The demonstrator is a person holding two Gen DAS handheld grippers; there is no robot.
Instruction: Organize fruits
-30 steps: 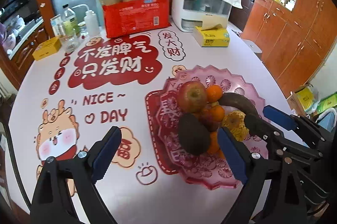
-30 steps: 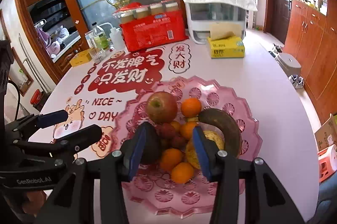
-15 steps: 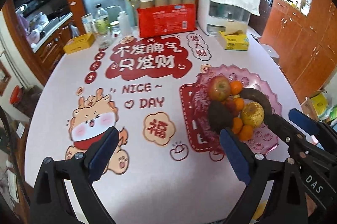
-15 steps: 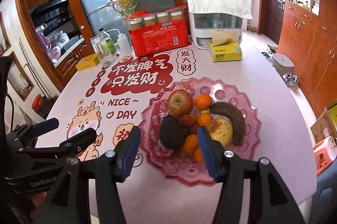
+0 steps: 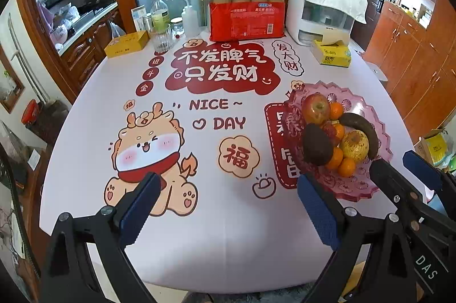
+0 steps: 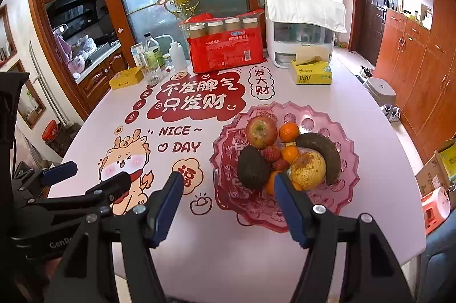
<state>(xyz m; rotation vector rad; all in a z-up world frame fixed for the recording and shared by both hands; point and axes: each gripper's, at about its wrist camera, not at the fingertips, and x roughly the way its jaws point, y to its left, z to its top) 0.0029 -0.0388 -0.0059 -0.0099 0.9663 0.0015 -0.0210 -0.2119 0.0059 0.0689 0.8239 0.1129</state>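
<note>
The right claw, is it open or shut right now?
Open. The right claw has just been opening; its blue pads stand wide apart with nothing between them.

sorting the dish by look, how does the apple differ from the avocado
The apple is red with yellow-green streaks and shiny; the avocado is dark, dull brownish green. The apple is round with its stem dimple facing up; the avocado is a longer oval, lying on its side. The apple sits at the far side of the pink dish, the avocado nearer the camera. Both rest in the dish, untouched by either tool.
</note>
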